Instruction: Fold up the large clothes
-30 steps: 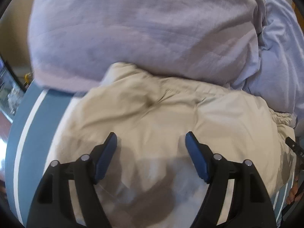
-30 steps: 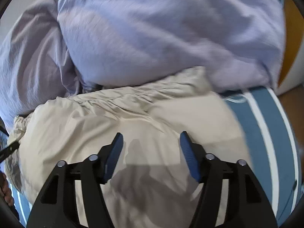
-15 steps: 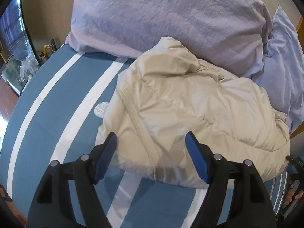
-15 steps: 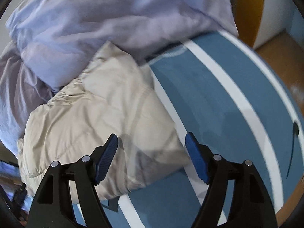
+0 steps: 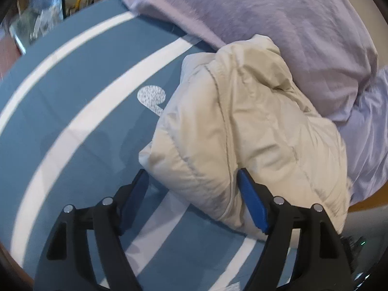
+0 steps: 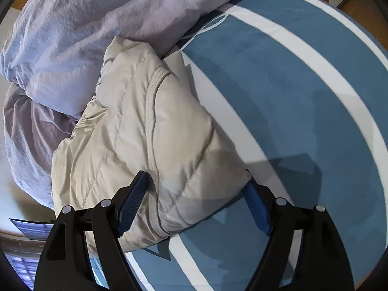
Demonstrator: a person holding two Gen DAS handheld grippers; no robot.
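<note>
Beige puffy jacket [image 5: 245,131] lies folded on the striped bedspread [image 5: 72,101].

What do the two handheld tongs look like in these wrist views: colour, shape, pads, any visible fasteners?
Both look alike. The left tongs have black, open-framed triangular arms with cut-out slots, round silver pins at the pivots, and flat blue pads lining the inner faces. The right tongs match, and their blue pads show a fine ribbed texture. No cables, markings, sleeves or hands show.

Lilac duvet [image 5: 278,24] heaped on blue bedspread [image 5: 72,77] with white stripes [image 6: 303,46].
</note>
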